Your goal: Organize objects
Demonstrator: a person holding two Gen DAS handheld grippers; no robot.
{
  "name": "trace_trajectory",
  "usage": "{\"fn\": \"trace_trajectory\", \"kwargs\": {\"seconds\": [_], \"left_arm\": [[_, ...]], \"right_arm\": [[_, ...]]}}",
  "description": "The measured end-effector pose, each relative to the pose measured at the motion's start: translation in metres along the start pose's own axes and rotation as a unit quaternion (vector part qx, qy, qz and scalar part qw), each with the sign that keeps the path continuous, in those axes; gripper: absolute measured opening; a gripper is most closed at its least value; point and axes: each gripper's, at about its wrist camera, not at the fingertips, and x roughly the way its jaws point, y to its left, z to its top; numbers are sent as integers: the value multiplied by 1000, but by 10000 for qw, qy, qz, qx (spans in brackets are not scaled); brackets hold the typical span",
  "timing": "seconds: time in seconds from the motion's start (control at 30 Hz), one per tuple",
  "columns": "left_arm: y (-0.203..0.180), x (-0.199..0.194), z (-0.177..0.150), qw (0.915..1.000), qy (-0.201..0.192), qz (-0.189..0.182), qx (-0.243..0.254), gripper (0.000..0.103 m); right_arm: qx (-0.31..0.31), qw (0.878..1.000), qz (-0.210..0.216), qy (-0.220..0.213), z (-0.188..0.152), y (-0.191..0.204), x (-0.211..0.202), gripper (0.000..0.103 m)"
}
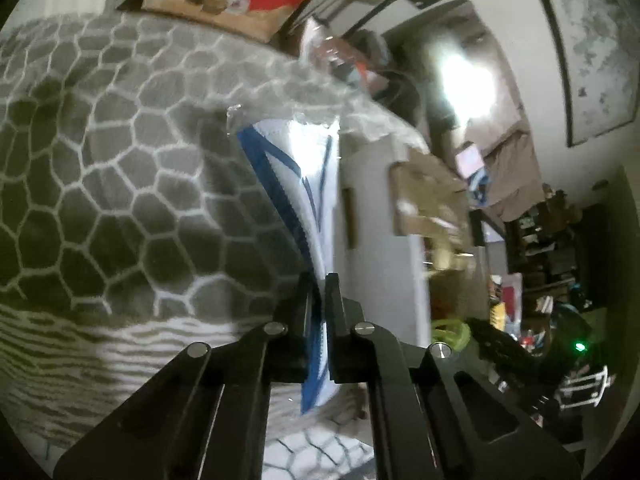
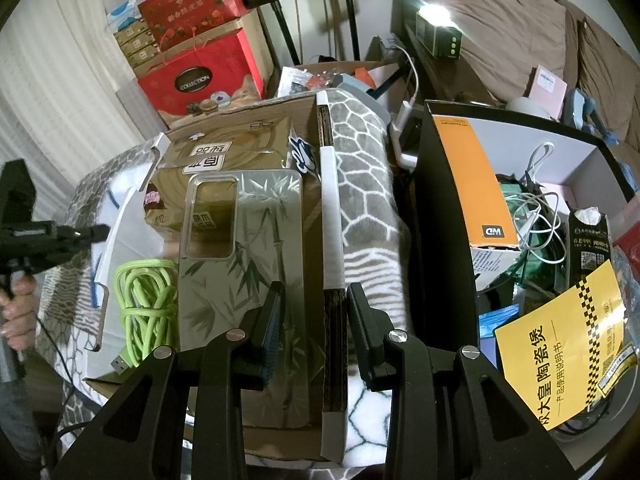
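Note:
My left gripper is shut on a white-and-blue flat packet in clear wrap, held up over the grey honeycomb blanket. In the right wrist view the same packet hangs at the left edge of a cardboard box, with the left gripper pinching it. My right gripper is open and empty, its fingers either side of the box's right wall. In the box lie a bamboo-print phone case, a green cable and a brown tissue pack.
A black-walled box on the right holds an orange carton, white cables and a yellow manual. Red gift boxes are stacked behind. A bed and speaker stands are further back.

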Motion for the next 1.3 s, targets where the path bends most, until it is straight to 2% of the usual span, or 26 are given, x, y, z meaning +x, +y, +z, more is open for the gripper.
{"fn": "trace_trajectory", "kwargs": {"seconds": [0.2, 0.37, 0.5, 0.67, 0.73, 0.83, 0.87, 0.9, 1.03, 1.1, 1.17, 1.3], "left_arm": [[-58, -23, -7, 9976, 60, 5, 691, 5], [-105, -5, -13, 9934, 376, 141, 1076, 5], [-131, 18, -21, 9910, 653, 149, 1163, 5], [-151, 48, -24, 9912, 960, 8, 911, 5], [-158, 57, -22, 9913, 1020, -72, 824, 10], [-166, 54, -20, 9890, 1102, -240, 960, 24], [-168, 51, -19, 9887, 1063, -253, 1031, 35], [-170, 45, -18, 9888, 981, -238, 1095, 41], [-162, 18, -13, 9909, 626, -208, 1175, 45], [-152, 6, -9, 9920, 415, -59, 1191, 52], [-136, -3, -8, 9932, 216, 152, 1135, 54], [-111, 1, -12, 9945, 341, 206, 971, 54]], "right_arm": [[-4, 10000, -4, 1, 0, 1, 0, 33], [-2, 10000, 3, 2, 0, 1, 0, 33], [19, 10000, 30, 6, 0, 0, 0, 33], [23, 10000, 27, 7, 0, 0, 0, 33], [19, 10000, 26, 6, -1, 0, 0, 33], [29, 10000, 43, 11, 0, 0, -1, 33], [23, 10000, 47, 13, -1, 0, 0, 33], [15, 10000, 41, 8, -1, 0, 0, 33], [18, 10000, 44, 0, -2, -1, -1, 33], [16, 10000, 47, 0, -2, -1, -1, 33], [18, 10000, 49, 4, -1, -1, -1, 33], [15, 10000, 36, 5, -2, -1, -1, 33]]}}
